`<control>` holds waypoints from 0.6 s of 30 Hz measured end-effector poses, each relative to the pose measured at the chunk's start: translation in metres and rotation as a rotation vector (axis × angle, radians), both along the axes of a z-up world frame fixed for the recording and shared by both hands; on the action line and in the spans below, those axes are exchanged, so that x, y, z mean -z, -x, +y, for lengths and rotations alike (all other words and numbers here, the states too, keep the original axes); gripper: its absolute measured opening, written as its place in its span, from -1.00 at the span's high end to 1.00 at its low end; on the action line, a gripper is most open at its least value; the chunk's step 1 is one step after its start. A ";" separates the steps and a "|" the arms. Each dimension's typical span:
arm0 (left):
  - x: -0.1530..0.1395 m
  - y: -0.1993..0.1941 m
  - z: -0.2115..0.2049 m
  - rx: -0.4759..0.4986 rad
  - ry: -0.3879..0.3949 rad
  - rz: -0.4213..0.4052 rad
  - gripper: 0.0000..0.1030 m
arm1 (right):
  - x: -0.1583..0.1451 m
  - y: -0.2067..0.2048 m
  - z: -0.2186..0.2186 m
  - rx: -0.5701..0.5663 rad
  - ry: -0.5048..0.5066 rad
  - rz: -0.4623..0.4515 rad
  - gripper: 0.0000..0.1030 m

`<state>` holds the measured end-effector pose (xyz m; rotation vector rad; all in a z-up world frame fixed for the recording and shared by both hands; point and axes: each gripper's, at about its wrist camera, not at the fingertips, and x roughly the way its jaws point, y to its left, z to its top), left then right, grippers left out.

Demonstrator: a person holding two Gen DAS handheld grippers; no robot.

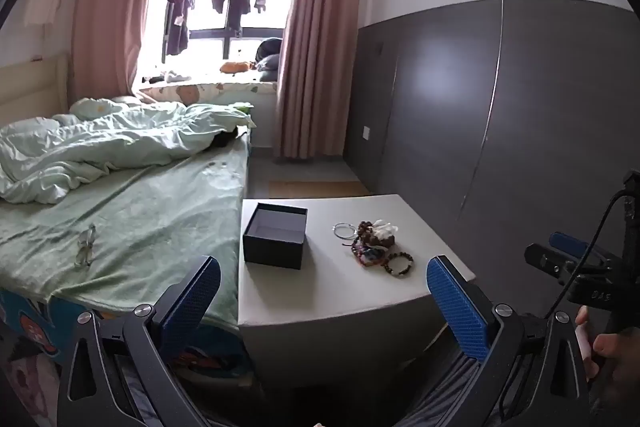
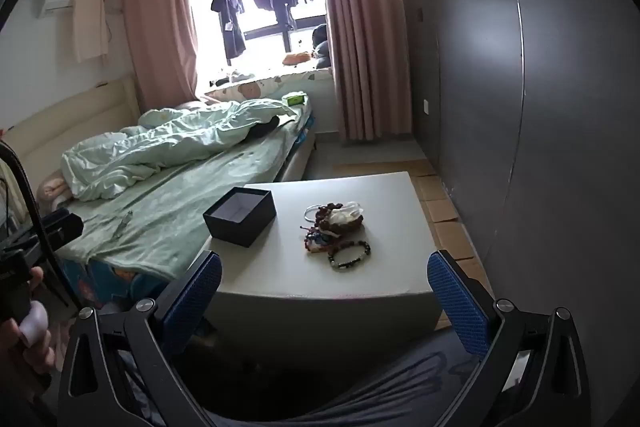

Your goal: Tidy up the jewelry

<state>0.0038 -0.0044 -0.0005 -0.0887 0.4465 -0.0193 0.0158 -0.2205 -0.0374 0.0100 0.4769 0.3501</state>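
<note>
— What's in front of me?

— A white side table [image 1: 320, 291] set against the foot corner of a bed [image 1: 140, 211] with a pale green sheet. On the table's left part sits a dark box [image 1: 275, 237], lid off, nothing visible inside. To its right, well apart from the box, lies a jewelry pile [image 1: 374, 241]: a thin silver bangle [image 1: 343, 230] at the far left edge of the heap, dark beaded bracelets tangled in the middle, something white on top, and one beaded bracelet [image 1: 399, 264] nearest me.

— And my grippers?

— I hold the left gripper [image 1: 324, 291] short of the table, tilted down, blue pads spread wide, nothing between them. Same for the right gripper [image 2: 324, 289]: jaws wide apart, empty, hanging before the table's near edge. From the right wrist view the box [image 2: 240, 221] sits left of the heap [image 2: 336, 233].

— Anything else?

— A pair of glasses [image 1: 85, 247] on the sheet, a crumpled duvet [image 1: 100, 143] further up the bed, pink curtains [image 1: 308, 35], clothes hung at the window. My right hand's rig shows at the left view's right edge.
</note>
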 end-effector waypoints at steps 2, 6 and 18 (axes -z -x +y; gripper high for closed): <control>0.003 0.006 0.006 -0.005 0.026 -0.022 -1.00 | 0.000 -0.001 -0.001 0.003 -0.005 0.004 -1.00; 0.000 0.011 0.013 0.002 0.035 -0.025 -1.00 | 0.001 0.001 0.000 0.000 -0.001 0.004 -1.00; 0.001 0.011 0.004 -0.001 0.024 -0.017 -1.00 | -0.004 0.004 -0.001 0.010 -0.002 -0.007 -1.00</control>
